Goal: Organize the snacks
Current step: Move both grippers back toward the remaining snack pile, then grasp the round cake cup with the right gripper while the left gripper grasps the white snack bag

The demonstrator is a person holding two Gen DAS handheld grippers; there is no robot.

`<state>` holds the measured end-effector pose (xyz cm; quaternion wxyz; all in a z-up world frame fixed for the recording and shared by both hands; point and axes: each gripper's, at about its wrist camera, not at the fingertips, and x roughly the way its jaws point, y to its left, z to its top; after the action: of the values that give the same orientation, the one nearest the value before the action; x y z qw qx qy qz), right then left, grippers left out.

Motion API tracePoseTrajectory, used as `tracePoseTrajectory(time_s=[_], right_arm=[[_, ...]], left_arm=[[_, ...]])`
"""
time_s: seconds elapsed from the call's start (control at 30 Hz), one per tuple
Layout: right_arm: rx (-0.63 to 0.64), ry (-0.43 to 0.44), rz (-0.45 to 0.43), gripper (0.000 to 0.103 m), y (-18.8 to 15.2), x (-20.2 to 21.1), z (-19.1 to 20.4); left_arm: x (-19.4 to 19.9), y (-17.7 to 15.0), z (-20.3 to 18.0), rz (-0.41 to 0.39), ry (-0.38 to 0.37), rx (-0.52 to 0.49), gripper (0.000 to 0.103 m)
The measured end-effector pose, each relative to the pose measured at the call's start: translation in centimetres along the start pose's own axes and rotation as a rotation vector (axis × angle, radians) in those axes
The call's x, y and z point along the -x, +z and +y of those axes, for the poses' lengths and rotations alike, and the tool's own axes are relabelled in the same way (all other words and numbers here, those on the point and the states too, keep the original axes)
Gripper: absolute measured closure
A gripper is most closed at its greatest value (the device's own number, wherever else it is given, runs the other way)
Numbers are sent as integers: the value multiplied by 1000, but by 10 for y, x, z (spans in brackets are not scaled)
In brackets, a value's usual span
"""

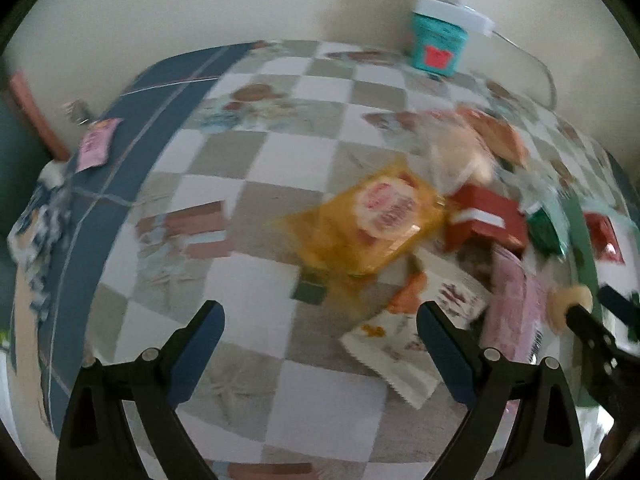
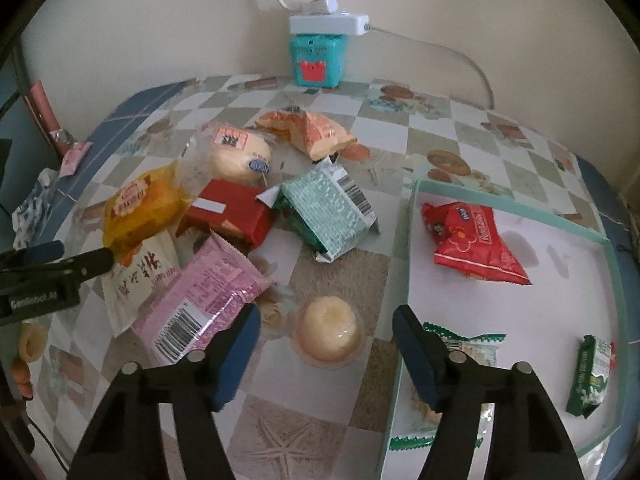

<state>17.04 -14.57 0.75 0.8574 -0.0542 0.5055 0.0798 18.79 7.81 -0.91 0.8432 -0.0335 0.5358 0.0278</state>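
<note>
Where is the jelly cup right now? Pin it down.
In the right wrist view the jelly cup sits on the checkered tablecloth, low centre, between the pink packet and the tray's left wall, just ahead of the right gripper.

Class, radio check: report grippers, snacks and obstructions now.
Right hand-held gripper open around jelly cup. Left hand-held gripper open, empty. Tray holds red packet. Nothing blocking.

left view blurred, green-white packet (image 2: 464, 344) part hidden

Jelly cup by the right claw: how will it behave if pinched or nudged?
The jelly cup sits dome-up on its wide rim, so it probably slides rather than tips. Its glossy, tapered wall looks slippery and thin; a hard pinch may squash it.
</note>
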Motion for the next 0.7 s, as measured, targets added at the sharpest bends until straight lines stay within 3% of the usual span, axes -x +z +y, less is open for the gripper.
tracePoseTrajectory(time_s=[0.13,0.33,0.4,0.47,0.7], right_arm=[[-10,8,14,48,-1,-6,-3],[3,14,25,59,-1,-10,-4],[4,17,30,64,-1,-12,-4],[5,22,42,65,-1,-16,-4],[32,47,52,66,1,-19,-9]], left_arm=[[-4,-1,-18,3,10,-92,6],[-8,2,-39,10,-20,-150,7],[-11,3,-48,10,-24,-185,12],[-13,4,-53,9,-43,-208,21],[-18,4,-60,-31,-49,-335,22]])
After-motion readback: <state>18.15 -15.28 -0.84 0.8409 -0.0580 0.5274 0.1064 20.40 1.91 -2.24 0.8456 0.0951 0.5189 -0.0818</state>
